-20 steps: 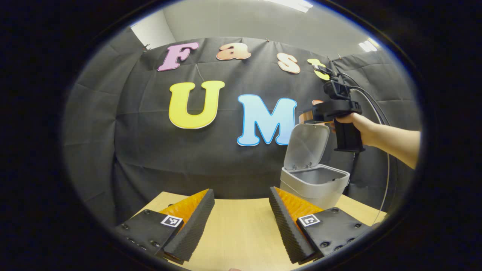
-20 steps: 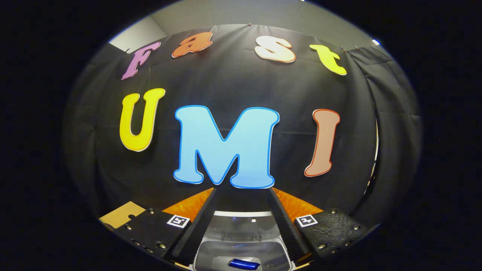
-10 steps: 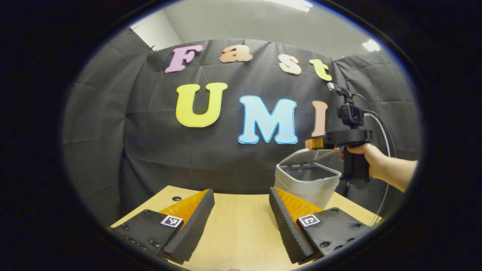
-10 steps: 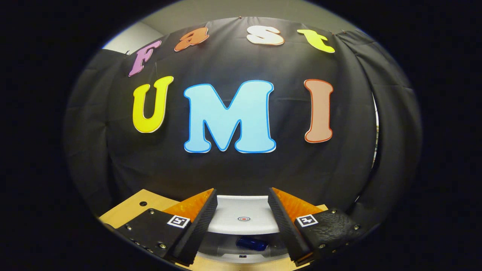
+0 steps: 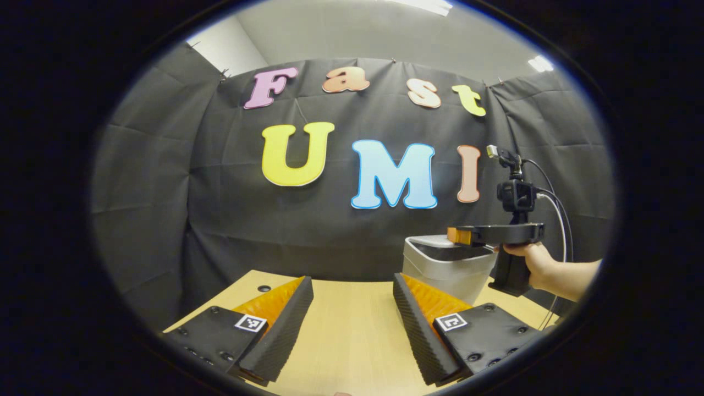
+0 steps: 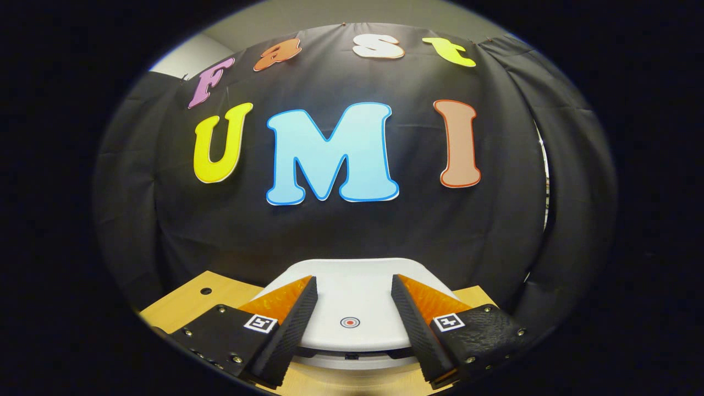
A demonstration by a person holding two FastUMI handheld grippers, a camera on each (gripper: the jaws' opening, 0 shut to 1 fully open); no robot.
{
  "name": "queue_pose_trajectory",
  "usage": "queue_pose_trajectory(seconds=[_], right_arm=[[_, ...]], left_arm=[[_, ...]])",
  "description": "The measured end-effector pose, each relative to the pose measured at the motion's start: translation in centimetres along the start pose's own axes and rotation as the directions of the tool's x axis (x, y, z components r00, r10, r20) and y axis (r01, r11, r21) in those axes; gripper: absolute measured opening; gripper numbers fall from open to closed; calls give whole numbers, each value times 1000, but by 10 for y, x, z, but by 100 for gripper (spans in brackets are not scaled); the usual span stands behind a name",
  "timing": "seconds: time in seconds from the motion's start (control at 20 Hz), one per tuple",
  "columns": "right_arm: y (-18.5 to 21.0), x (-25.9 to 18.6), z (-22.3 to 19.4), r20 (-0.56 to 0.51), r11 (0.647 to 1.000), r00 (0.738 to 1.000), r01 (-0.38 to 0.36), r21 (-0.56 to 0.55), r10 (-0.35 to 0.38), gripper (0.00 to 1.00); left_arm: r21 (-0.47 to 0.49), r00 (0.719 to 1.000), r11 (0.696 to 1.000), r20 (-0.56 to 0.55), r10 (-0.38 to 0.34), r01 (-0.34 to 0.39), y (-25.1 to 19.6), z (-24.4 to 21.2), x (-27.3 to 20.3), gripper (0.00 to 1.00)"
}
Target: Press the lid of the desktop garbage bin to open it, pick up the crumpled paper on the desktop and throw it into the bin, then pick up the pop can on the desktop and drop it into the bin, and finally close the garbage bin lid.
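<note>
A light grey desktop bin [image 5: 446, 269] stands on the wooden table at the right of the left gripper view. Its white lid [image 6: 352, 302], with a small round target mark, lies almost flat over the bin in the right gripper view. My right gripper [image 6: 352, 322] is open and rests low over that lid, a finger on each side of the mark. In the left gripper view a hand holds that same gripper [image 5: 459, 235] level on top of the bin. My left gripper [image 5: 352, 324] is open above the bare table, holding nothing. The bin's contents are hidden.
The wooden table [image 5: 352, 341] runs from the left gripper to the bin, with a small round hole [image 5: 264, 288] near its far left edge. The black cloth wall stands close behind the bin. A cable [image 5: 561, 220] loops off the right gripper.
The lid has swung down from upright to nearly flat, with the right gripper following it down. The blue can inside the bin has dropped out of sight. My left gripper has stayed still.
</note>
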State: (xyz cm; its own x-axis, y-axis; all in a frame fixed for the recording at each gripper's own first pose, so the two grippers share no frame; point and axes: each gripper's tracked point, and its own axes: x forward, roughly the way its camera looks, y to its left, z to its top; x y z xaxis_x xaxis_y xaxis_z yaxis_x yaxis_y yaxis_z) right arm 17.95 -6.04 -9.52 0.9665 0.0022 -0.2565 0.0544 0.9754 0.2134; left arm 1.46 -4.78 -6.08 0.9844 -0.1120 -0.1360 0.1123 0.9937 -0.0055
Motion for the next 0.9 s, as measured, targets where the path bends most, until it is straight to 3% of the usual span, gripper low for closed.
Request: queue_pose_trajectory(seconds=[0.9], right_arm=[[1, 3, -27, 115, 998, 992, 49, -45, -44, 93]], left_arm=[[0, 1000, 1000, -16, 19, -19, 12, -10, 21, 94]])
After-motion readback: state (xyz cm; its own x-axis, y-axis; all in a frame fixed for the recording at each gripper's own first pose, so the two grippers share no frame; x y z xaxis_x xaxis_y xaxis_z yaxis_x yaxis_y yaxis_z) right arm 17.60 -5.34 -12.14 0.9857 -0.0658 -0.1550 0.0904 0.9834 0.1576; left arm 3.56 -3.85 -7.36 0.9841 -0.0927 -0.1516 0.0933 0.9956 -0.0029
